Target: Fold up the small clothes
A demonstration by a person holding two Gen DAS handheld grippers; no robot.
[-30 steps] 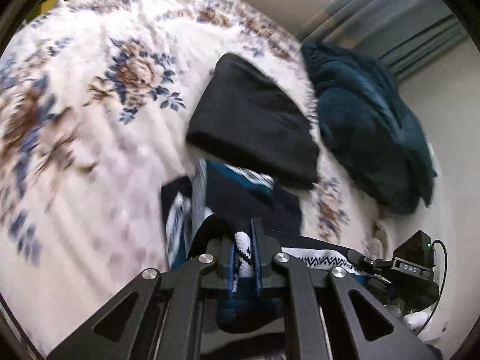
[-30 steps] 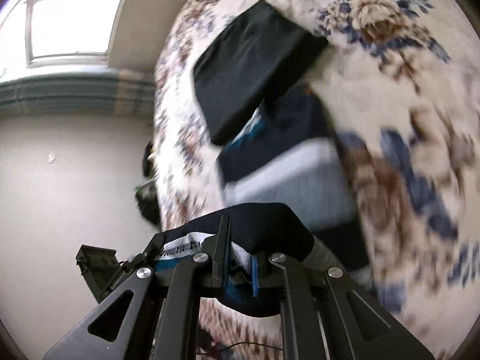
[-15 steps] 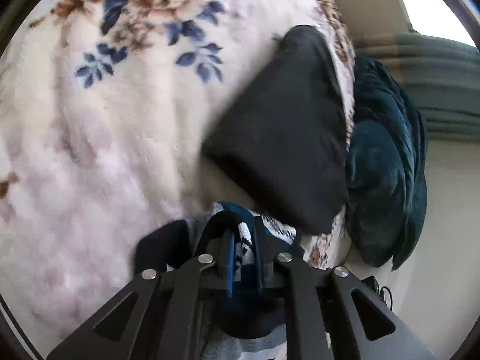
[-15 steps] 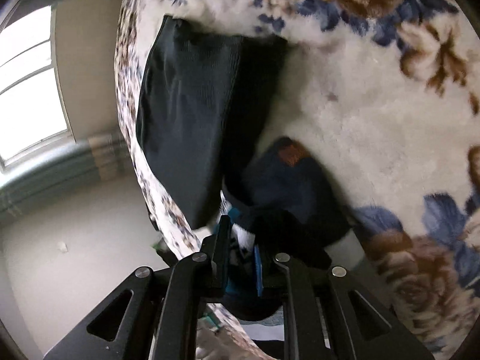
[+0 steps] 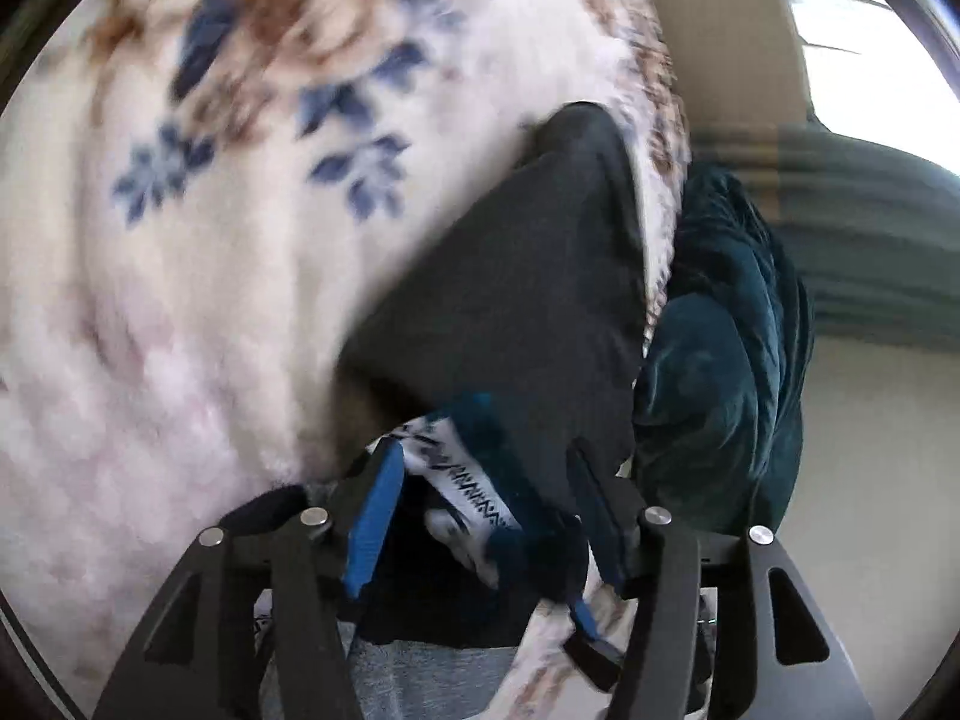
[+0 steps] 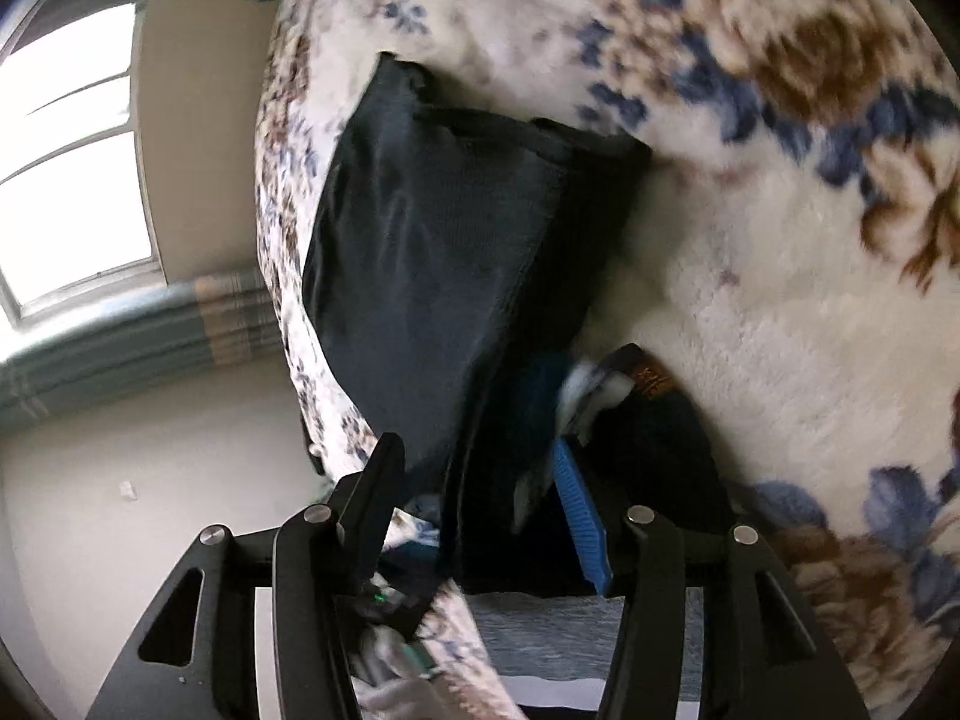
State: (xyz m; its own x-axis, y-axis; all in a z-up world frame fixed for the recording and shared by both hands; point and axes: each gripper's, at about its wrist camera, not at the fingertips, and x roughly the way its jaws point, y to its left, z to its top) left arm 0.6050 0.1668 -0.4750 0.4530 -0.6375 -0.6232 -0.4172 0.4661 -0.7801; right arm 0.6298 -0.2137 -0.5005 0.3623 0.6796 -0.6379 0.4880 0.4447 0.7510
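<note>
A small navy garment with a white patterned waistband (image 5: 474,486) lies folded on the floral blanket, right under my left gripper (image 5: 486,462), whose jaws stand wide open around it. In the right wrist view the same navy garment (image 6: 636,480) lies between the open jaws of my right gripper (image 6: 474,456). A folded black garment (image 5: 522,294) lies just beyond it on the bed; it also shows in the right wrist view (image 6: 444,252).
The floral fleece blanket (image 5: 180,312) covers the bed. A dark teal blanket (image 5: 720,372) is heaped at the bed's edge. A window (image 6: 66,168) and curtain lie beyond, with a wall below them.
Both grippers have opened and let go of the navy garment, which now lies next to the black garment. Both have moved lower and closer to the bed.
</note>
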